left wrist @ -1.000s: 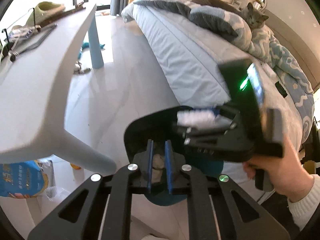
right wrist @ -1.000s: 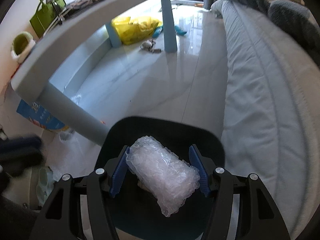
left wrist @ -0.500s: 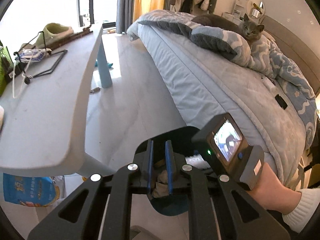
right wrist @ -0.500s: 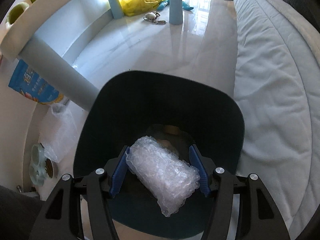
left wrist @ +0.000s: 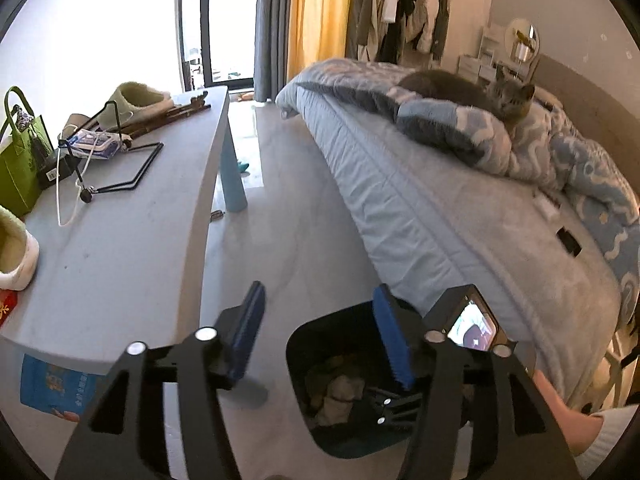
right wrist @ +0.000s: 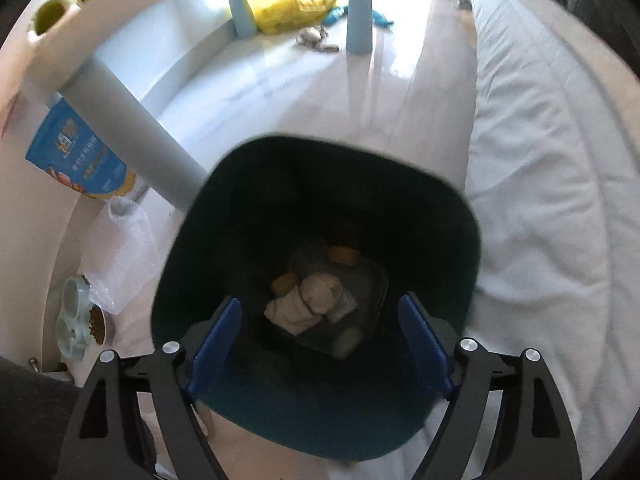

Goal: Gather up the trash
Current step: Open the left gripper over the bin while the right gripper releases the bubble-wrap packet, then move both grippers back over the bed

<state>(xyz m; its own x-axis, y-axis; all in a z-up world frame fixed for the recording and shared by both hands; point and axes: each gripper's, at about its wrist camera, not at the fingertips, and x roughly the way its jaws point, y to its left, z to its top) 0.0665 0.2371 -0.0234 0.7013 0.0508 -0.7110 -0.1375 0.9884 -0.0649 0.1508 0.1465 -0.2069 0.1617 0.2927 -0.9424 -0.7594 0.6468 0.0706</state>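
Note:
A dark trash bin [right wrist: 448, 216] stands on the floor between the bed and the table; it also shows in the left wrist view [left wrist: 304, 344]. Crumpled tissue and other scraps [right wrist: 312, 304] lie at its bottom. My right gripper [right wrist: 320, 344] is open and empty, directly above the bin's mouth. My left gripper [left wrist: 320, 340] is open and empty, above the bin's near rim. The right gripper's body and screen [left wrist: 472, 324] show in the left wrist view, over the bin.
A grey table [left wrist: 120, 248] stands at the left with a green bag [left wrist: 20, 160], slippers and cables. The bed [left wrist: 460, 220] with a grey cat [left wrist: 472, 96] is at the right. A blue bag [right wrist: 80, 152], pet bowls [right wrist: 80, 328] and plastic wrap [right wrist: 120, 256] lie by the table leg.
My right gripper opened and the bubble wrap it held is gone from its fingers. My left gripper opened and let go of its crumpled scrap. Both views shifted over the bin.

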